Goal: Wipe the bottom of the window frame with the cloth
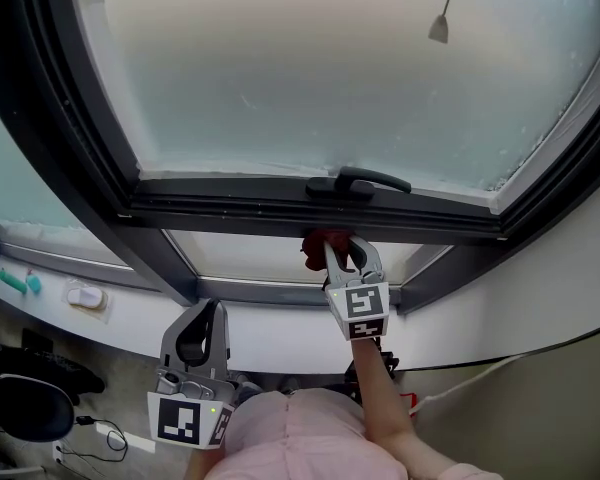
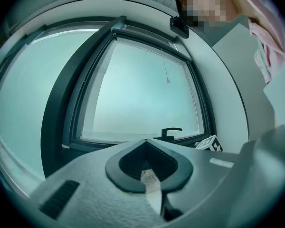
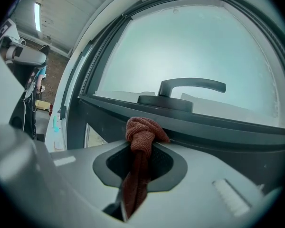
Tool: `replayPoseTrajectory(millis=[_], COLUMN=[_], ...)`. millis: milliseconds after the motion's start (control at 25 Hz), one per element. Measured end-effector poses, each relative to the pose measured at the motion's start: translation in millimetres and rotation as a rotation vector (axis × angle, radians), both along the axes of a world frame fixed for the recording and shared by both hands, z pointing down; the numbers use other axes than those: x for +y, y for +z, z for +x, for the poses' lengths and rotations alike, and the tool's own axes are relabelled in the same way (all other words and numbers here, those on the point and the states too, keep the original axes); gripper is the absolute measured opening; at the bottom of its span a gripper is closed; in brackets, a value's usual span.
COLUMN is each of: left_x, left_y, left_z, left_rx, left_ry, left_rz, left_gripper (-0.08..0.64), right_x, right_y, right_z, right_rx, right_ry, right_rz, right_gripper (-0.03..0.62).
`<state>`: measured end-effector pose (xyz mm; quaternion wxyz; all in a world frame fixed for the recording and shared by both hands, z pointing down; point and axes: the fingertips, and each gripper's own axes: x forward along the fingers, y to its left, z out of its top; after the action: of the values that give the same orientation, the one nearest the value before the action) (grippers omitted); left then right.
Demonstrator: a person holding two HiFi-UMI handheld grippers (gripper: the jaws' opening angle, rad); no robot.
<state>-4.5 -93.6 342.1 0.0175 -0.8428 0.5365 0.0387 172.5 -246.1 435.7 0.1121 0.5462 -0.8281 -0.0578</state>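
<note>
Left gripper: hangs low, well apart from the window, jaws together on nothing; best left out of the stroke.
Cloth: red, bunched into a small wad at the jaw tips, and it appears pressed against the dark bottom rail.
Right gripper: jaws clamped on the cloth, tail trailing back between them.
Bottom rail: long and dark, running the sash's width.
Handle: just above the wad; pass under it.
Doing it well: press lightly so only fabric meets the rail, never the jaws. Slide level along it and overlap passes, since the wad is narrow.
</note>
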Motion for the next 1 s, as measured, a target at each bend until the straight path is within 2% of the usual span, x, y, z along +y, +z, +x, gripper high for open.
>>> replayPoseTrajectory(millis=[480, 1000], left_x=[-0.6, -5.5], left_y=[2.8, 4.7], left_z=[14.6, 38.4], left_rx=[0.003, 0.002], left_ry=[0.008, 0.035], left_rz=[-0.001, 0.000], left_gripper=[-0.006, -0.006], right_x=[3.2, 8.5], right_y=[-7.1, -3.5], right_z=[58.9, 146.1], right_rx=[-0.021, -0.050], right_ry=[0.100, 0.258], right_rz=[0.019, 0.011], right_gripper=[0.066, 0.069])
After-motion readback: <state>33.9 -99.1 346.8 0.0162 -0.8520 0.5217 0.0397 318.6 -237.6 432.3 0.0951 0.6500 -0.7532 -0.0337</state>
